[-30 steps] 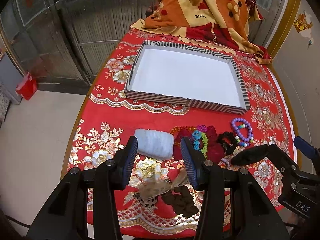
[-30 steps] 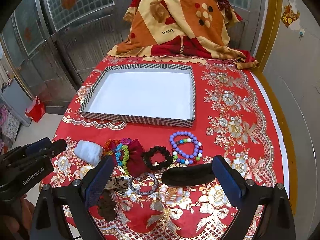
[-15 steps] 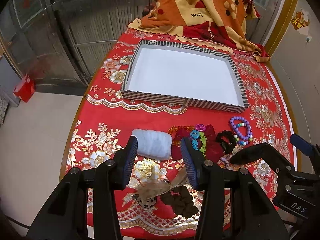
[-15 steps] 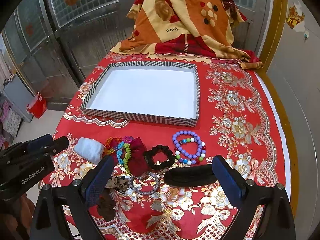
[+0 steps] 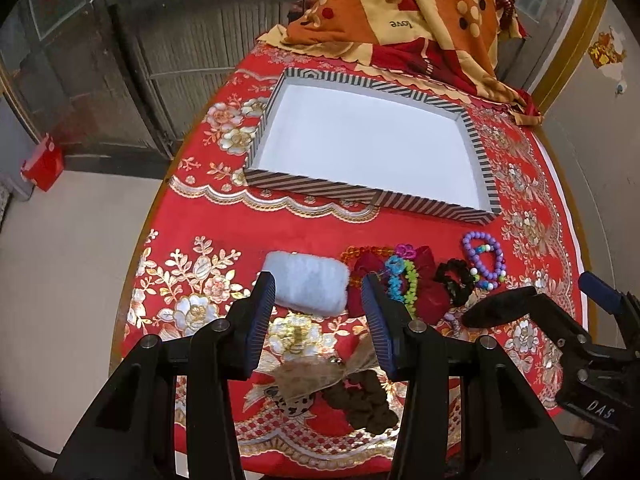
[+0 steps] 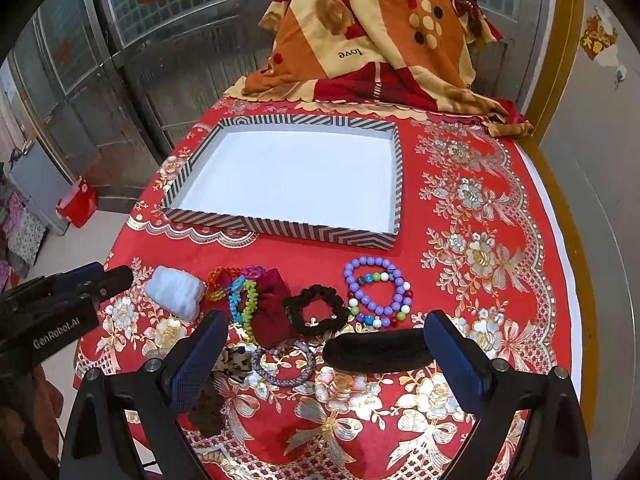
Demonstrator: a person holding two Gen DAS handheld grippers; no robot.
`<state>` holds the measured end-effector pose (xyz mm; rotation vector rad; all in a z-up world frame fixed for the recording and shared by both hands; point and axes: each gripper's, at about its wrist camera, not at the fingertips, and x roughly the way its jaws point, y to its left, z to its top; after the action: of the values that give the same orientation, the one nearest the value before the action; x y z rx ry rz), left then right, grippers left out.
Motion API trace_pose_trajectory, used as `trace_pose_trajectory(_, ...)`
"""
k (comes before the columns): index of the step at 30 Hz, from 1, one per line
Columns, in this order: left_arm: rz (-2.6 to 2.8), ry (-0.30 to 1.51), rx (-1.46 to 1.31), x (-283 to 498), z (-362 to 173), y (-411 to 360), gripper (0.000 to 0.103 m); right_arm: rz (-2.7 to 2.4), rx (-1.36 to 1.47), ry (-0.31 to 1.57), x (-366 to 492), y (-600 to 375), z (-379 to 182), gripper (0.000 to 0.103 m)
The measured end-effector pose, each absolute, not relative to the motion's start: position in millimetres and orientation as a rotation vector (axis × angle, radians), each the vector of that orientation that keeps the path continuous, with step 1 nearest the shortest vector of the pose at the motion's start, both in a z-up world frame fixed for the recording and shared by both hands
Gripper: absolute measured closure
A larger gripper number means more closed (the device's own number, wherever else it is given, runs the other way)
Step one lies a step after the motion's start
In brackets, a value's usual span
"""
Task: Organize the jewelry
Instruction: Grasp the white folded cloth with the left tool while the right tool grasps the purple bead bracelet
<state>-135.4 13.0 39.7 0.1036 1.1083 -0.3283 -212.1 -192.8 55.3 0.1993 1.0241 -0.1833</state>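
Note:
A striped tray with a white, bare floor lies mid-table, also in the left wrist view. In front of it lie a white fluffy band, blue and green bracelets, a dark red scrunchie, a black scrunchie and a purple bead bracelet. My left gripper hangs open just above the white band, holding nothing. My right gripper is wide open over a grey bead bracelet and a black oblong clip, which lies close to its right pad.
A leopard bow and a brown scrunchie lie near the front edge. A folded orange blanket fills the table's far end. The floor drops off on the left, with a red bin by metal doors.

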Motion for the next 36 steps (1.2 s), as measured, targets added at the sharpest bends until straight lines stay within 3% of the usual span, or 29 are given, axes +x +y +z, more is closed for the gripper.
trace_pose_trajectory(10,-0.212,1.180,-0.018,-99,23,72,0.059,-0.166,0.246,1.030,-214,-220,43,0.005)
trace_pose_trajectory(20,-0.253,1.289,-0.111,-91,-3,63,0.059,-0.133,0.206,1.038,-208,-232,29,0.005)
trace_pose_trajectory(25,-0.241,1.320,-0.147,-83,-13,58,0.051,-0.148,0.144,1.057,-199,-243,17,0.006)
trace_pose_trajectory(32,-0.227,1.362,-0.149,-71,-28,51,0.048,-0.141,0.171,1.093,-180,-278,-5,0.032)
trace_pose_trajectory(36,-0.212,1.388,-0.156,-67,-38,49,0.048,-0.106,0.192,1.134,-168,-290,-23,0.052)
